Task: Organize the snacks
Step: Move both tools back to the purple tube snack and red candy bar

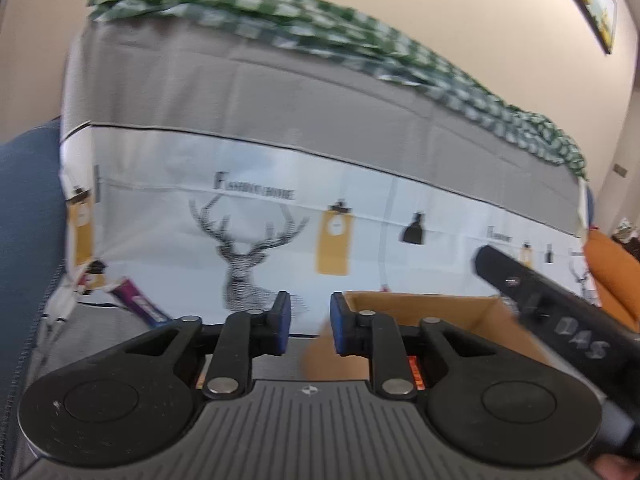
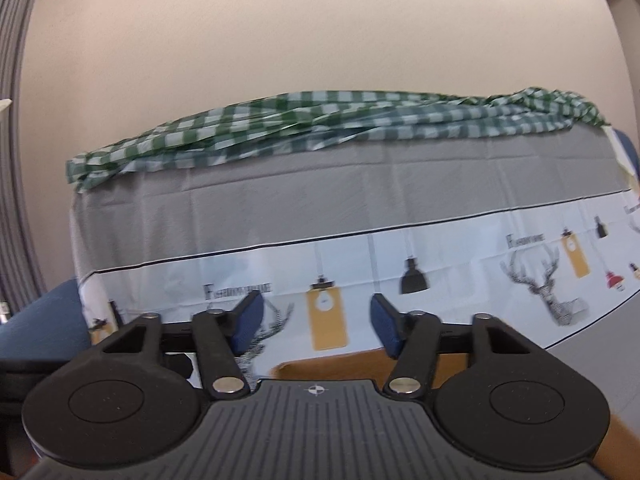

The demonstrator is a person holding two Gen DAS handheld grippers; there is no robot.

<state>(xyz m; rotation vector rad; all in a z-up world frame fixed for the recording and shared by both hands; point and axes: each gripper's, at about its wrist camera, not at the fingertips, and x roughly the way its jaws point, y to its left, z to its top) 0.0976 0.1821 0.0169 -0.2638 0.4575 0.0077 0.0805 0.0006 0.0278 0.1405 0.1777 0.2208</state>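
Both claws hang empty over a cardboard box.

Left claw [image 1: 306, 326], low centre, has its blue pads narrowly apart on nothing; right claw [image 2: 316, 326] gapes wider, also empty. The box [image 1: 420, 312] lies just behind the pads. A purple snack bar [image 1: 138, 304] lies lower left on the printed cloth [image 1: 360, 216]; green checked fabric [image 2: 320, 120] is crumpled on top.

Left gripper [image 1: 306, 328] points forward and slightly down, its blue-padded jaws drawn close with a narrow gap and nothing pinched between them. Right gripper [image 2: 318, 326] points nearly level, jaws spread wider and empty. Its black body crosses the left view's right edge.
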